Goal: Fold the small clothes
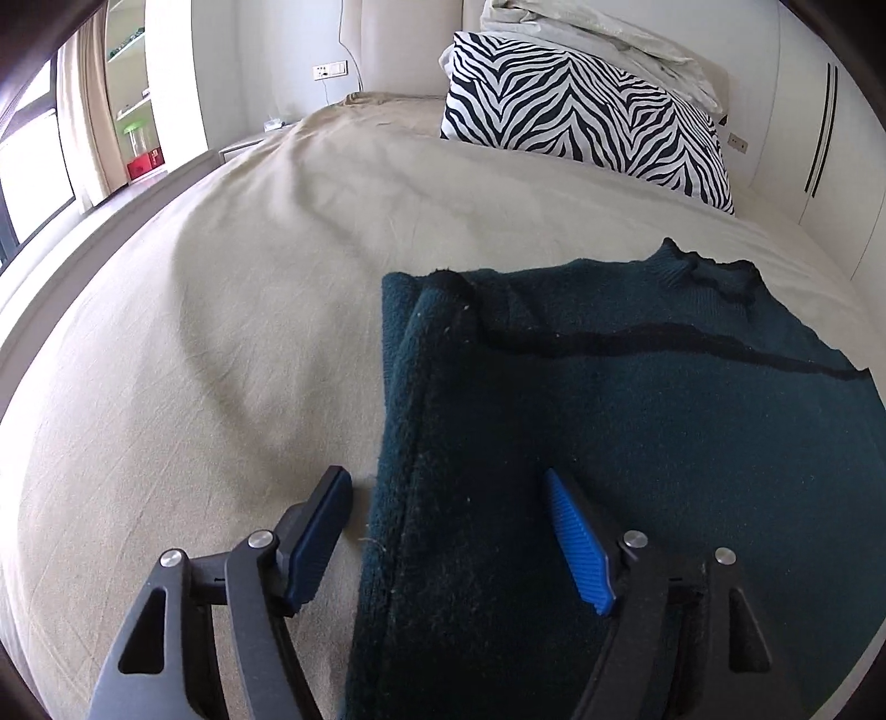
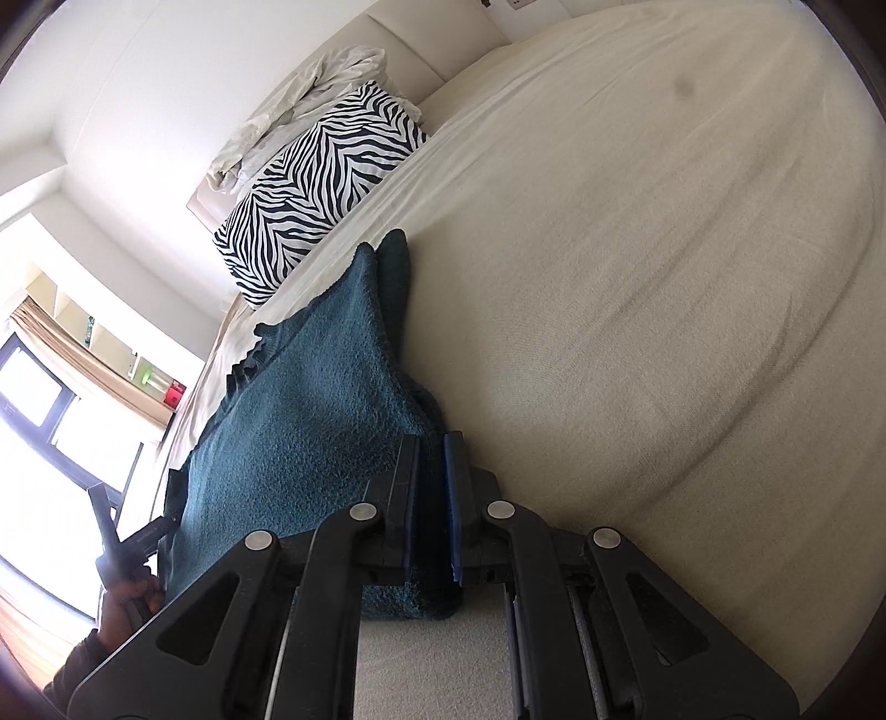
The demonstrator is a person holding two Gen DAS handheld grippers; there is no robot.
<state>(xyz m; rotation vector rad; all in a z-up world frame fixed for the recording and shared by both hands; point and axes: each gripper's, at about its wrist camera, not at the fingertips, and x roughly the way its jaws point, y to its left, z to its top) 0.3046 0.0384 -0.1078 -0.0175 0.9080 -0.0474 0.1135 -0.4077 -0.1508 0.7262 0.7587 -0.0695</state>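
Observation:
A dark teal knitted sweater [image 1: 637, 421] lies on the beige bed, its left side folded inward and its collar toward the pillows. My left gripper [image 1: 448, 487] is open and empty, straddling the sweater's left folded edge near the hem. In the right wrist view my right gripper [image 2: 432, 459] is shut on the sweater's edge [image 2: 310, 410] and lifts that side of the fabric off the bed. The left gripper and the hand holding it show at the lower left of the right wrist view [image 2: 119, 554].
A zebra-print pillow [image 1: 581, 116] and crumpled white bedding [image 1: 598, 39] lie at the head of the bed. The beige bedsheet [image 1: 221, 332] spreads left of the sweater. A window with curtains and shelves [image 1: 133, 94] stand beyond the bed's left edge.

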